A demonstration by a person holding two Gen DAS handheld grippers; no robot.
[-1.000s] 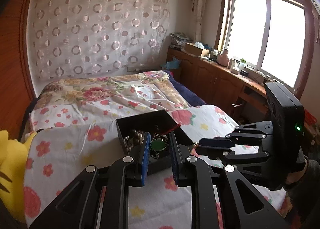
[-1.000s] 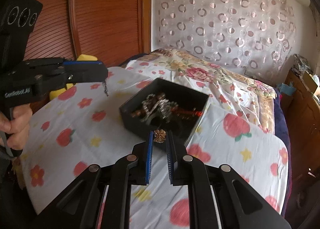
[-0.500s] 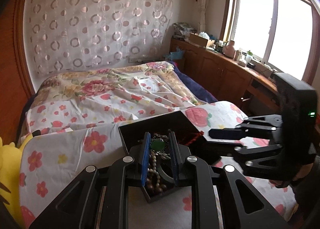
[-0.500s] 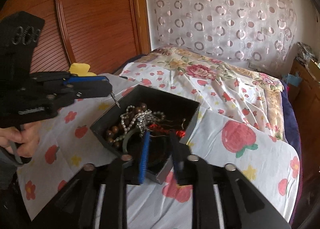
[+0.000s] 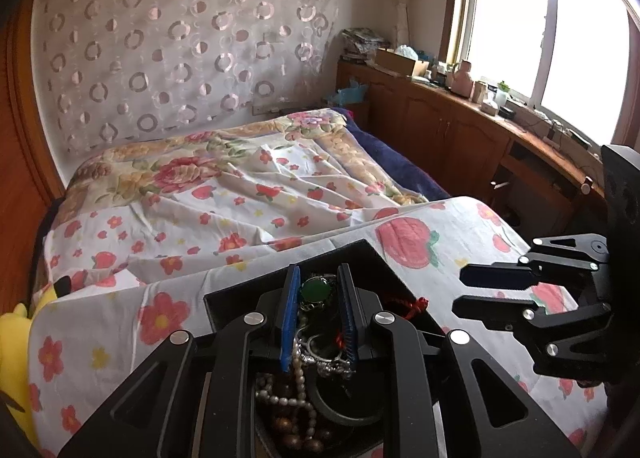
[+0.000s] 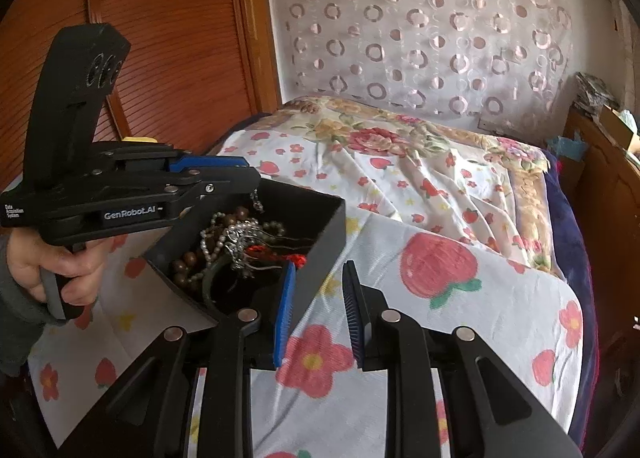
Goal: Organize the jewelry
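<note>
While one box (image 6: 320, 226) open: two grippers above.

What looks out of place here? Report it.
In the black box, bead strands, a silver chain and a red cord lie tangled in one heap, unsorted. Nothing looks spilled or broken.

Left gripper (image 5: 318, 290), tilted downward, jaws closed on a green-stoned pendant (image 5: 316, 290); a hand (image 6: 60, 270) grips its handle. Right gripper (image 6: 320, 290), likewise tilted downward, jaws having just opened, apart with nothing between the pads.
</note>
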